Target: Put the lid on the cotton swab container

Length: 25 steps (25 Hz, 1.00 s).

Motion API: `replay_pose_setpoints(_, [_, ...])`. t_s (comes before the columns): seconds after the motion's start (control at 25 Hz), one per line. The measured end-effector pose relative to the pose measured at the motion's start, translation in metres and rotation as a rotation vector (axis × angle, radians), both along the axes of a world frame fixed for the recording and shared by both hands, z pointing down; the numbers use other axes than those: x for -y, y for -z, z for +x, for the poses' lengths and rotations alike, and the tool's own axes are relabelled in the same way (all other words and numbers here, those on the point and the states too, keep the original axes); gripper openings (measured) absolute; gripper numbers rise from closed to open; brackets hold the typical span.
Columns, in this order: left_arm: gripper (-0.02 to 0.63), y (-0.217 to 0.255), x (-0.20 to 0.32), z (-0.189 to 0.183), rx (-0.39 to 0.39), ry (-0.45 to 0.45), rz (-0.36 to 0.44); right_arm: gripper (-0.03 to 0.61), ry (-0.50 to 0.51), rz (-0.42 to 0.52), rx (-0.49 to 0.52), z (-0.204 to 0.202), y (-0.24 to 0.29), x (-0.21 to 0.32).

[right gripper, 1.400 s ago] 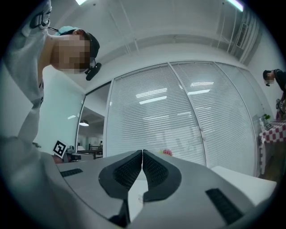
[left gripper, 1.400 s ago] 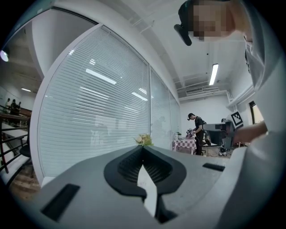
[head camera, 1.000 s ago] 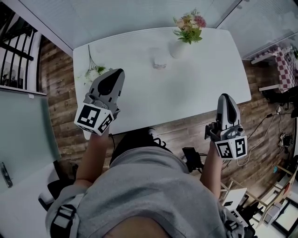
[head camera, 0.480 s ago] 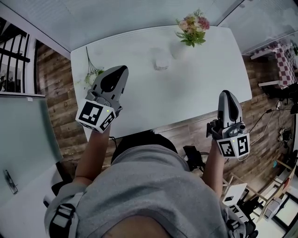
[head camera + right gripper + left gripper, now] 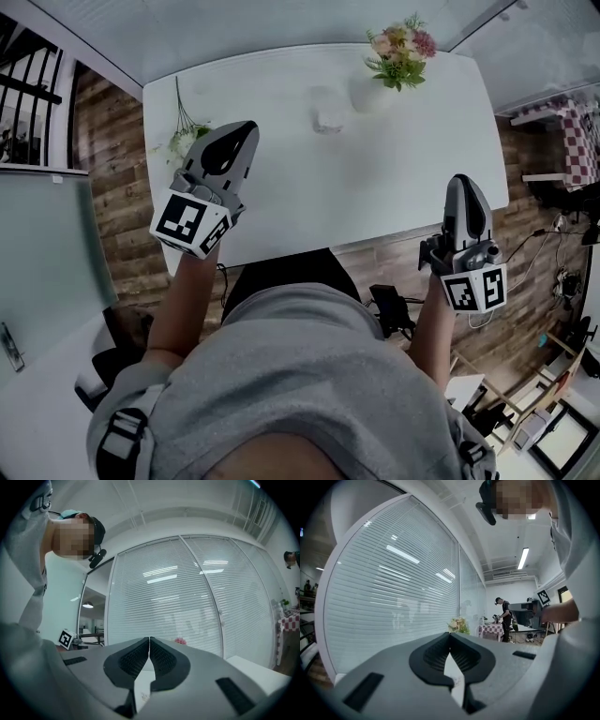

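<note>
A small clear cotton swab container (image 5: pixel 325 112) stands on the white table (image 5: pixel 281 84) toward the back, just left of the vase; I cannot make out its lid separately. My left gripper (image 5: pixel 247 126) hovers over the table's left part, jaws shut and empty, well short of the container. In the left gripper view the left gripper (image 5: pixel 450 634) shows its pads touching. My right gripper (image 5: pixel 461 179) is at the table's front right edge, also shut with nothing in it. Its pads meet in the right gripper view, where the right gripper (image 5: pixel 149 640) points level.
A white vase (image 5: pixel 370 94) with a flower bouquet (image 5: pixel 401 52) stands at the back right of the table. A loose flower sprig (image 5: pixel 184 136) lies at the left edge. Glass walls with blinds close the far side. Wooden floor surrounds the table.
Both grippers have edged a little forward toward the table, the right one reaching its front edge. Both pairs of jaws stay shut.
</note>
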State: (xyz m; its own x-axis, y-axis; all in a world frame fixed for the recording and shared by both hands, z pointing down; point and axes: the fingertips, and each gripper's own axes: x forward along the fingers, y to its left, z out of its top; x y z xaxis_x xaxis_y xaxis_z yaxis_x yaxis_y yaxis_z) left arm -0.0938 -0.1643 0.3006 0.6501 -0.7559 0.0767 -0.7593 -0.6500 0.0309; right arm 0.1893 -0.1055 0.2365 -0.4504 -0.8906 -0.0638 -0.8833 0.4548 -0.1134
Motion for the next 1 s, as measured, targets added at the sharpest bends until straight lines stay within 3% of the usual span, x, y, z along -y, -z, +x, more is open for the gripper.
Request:
replay_pose_setpoints(0.2, [0.008, 0.004, -0.002, 0.012, 0.001, 0.036, -0.002, 0.026, 0.059, 0.013, -0.007, 0.003, 0.002, 0.010])
replay_pose_setpoints(0.6, [0.008, -0.005, 0.008, 0.028, 0.032, 0.050, -0.020, 0.026, 0.080, -0.008, 0.035, 0.023, -0.016, 0.033])
replay_pose_setpoints(1.0, [0.008, -0.024, 0.006, 0.046, 0.052, 0.009, -0.062, 0.026, 0.091, -0.033, 0.034, 0.030, -0.030, 0.039])
